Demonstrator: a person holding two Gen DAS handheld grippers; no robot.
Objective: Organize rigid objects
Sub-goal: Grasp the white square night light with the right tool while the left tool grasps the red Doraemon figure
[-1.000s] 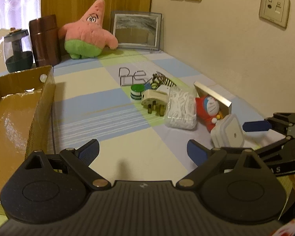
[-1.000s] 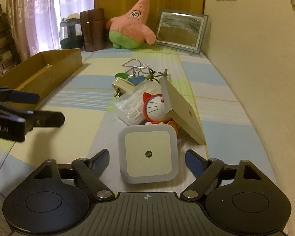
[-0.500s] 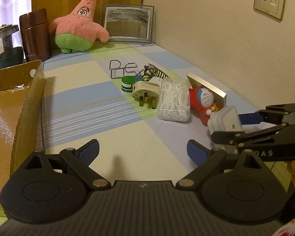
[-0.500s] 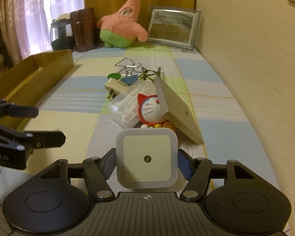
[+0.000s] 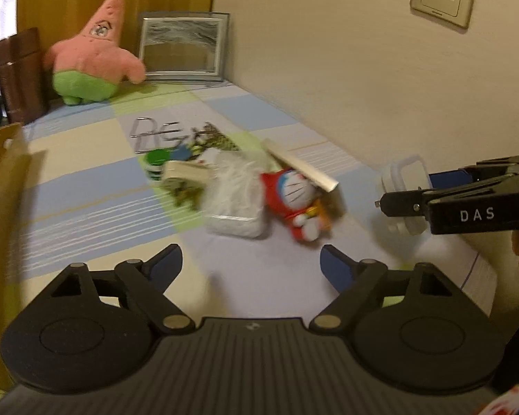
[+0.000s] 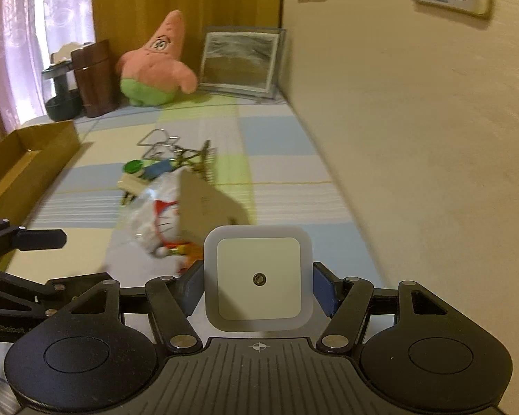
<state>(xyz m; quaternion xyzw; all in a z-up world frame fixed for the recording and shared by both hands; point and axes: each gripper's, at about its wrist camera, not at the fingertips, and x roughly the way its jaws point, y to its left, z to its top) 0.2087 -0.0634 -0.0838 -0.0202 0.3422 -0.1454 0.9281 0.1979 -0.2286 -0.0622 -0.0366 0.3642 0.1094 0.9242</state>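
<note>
Right gripper (image 6: 258, 292) has now clamped the square night light (image 6: 258, 278) and lifted it just off the toy pile (image 5: 245, 186), while the left gripper (image 5: 251, 264), empty, has just been narrowing slightly.

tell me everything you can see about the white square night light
The night light is a flat, rounded square of white plastic: a translucent outer rim around a cream inner panel with a small round sensor at its centre. It faces the right wrist camera upright, clamped at its two side edges between the blue pads of the right gripper. In the left wrist view it hangs clear of the checked tablecloth, with a metal prong showing behind.
</note>
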